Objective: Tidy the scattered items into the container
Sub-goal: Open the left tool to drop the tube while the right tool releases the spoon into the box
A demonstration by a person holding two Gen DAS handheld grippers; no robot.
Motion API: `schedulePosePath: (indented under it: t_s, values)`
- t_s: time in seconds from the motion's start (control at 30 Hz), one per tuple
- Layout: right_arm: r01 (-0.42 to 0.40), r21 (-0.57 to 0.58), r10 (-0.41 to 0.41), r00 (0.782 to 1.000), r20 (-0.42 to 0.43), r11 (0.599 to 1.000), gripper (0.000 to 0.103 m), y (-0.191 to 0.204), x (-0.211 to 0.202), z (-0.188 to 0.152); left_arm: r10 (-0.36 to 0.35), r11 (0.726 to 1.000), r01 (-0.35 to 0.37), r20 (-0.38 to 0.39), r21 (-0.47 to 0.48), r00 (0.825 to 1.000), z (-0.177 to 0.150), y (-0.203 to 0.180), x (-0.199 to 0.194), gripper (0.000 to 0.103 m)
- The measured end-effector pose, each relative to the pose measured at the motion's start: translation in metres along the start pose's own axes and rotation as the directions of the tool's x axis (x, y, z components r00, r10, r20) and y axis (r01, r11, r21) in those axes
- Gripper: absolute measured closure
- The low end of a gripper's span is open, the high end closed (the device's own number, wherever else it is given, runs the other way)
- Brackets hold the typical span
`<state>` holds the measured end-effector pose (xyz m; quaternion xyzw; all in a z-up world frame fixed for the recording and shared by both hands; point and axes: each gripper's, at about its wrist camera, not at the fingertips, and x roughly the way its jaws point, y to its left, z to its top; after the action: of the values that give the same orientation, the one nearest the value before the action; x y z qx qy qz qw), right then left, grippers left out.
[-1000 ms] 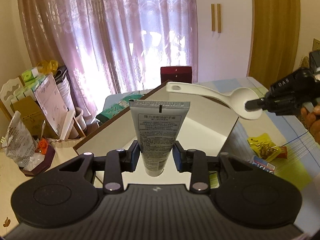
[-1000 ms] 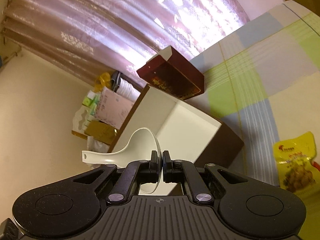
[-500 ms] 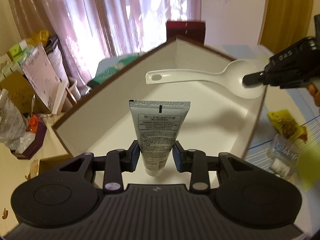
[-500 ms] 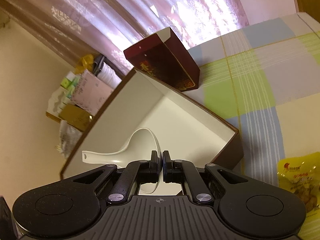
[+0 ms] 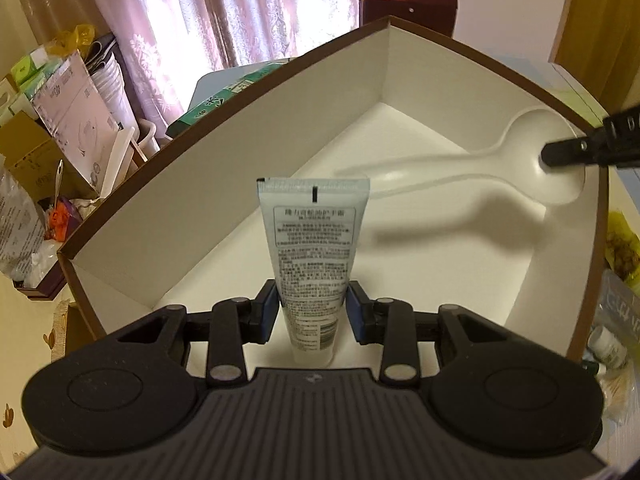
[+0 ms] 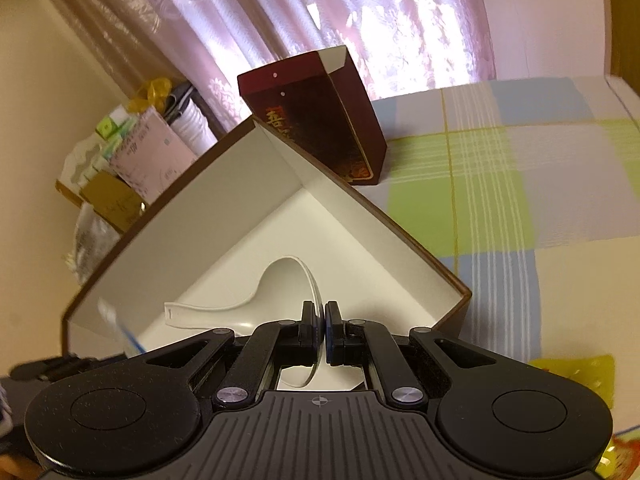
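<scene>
While both tongs hung over the brown box [image 5: 224,216] with its white inside, the left tongs [image 5: 313,312] gripped a pale blue tube [image 5: 312,248], crimped end forward; the right tongs [image 6: 320,322] pinched the bowl rim of a white spoon [image 6: 256,300], handle pointing across the box interior, on the checked surface [image 6: 520,184] near a yellow snack packet [image 5: 622,244]

A lived-in home: lace curtains [image 5: 224,20], checked tablecloth [image 6: 500,184], cluttered household boxes [image 5: 60,92].
</scene>
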<state>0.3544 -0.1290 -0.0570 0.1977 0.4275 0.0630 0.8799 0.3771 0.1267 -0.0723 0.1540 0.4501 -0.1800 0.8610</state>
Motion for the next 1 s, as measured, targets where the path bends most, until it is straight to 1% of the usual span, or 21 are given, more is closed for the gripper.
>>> schedulePosePath:
  t_s: [0.07,0.13,0.5,0.73,0.83,1.0]
  values:
    - [0.026,-0.053,-0.026,1.0,0.002,0.998,0.096,0.004,0.002,0.0,0.009,1.0,-0.009,-0.007,-0.002,1.0,0.0,0.0,0.001,0.068]
    - [0.046,-0.104,-0.046,0.999,-0.001,0.994,0.097,0.008,0.004,0.0,0.016,1.0,-0.016,-0.015,-0.005,1.0,-0.001,0.003,0.003,0.067]
    - [0.059,-0.286,-0.075,0.996,-0.047,0.956,0.097,0.026,0.014,-0.002,0.023,0.999,-0.024,-0.028,-0.024,0.999,-0.004,0.011,0.0,0.067]
    - [0.023,-0.359,-0.054,0.996,-0.076,0.933,0.096,0.034,0.018,-0.004,0.033,0.999,-0.034,-0.033,-0.025,0.999,-0.004,0.013,-0.003,0.066]
    - [0.006,-0.394,-0.041,0.996,-0.081,0.919,0.096,0.038,0.017,-0.005,0.039,0.999,-0.039,-0.032,-0.025,0.999,-0.003,0.013,-0.004,0.064]
    - [-0.022,-0.414,-0.015,0.996,-0.087,0.91,0.096,0.04,0.014,-0.006,0.049,0.999,-0.049,-0.027,-0.016,0.998,-0.004,0.01,-0.007,0.053]
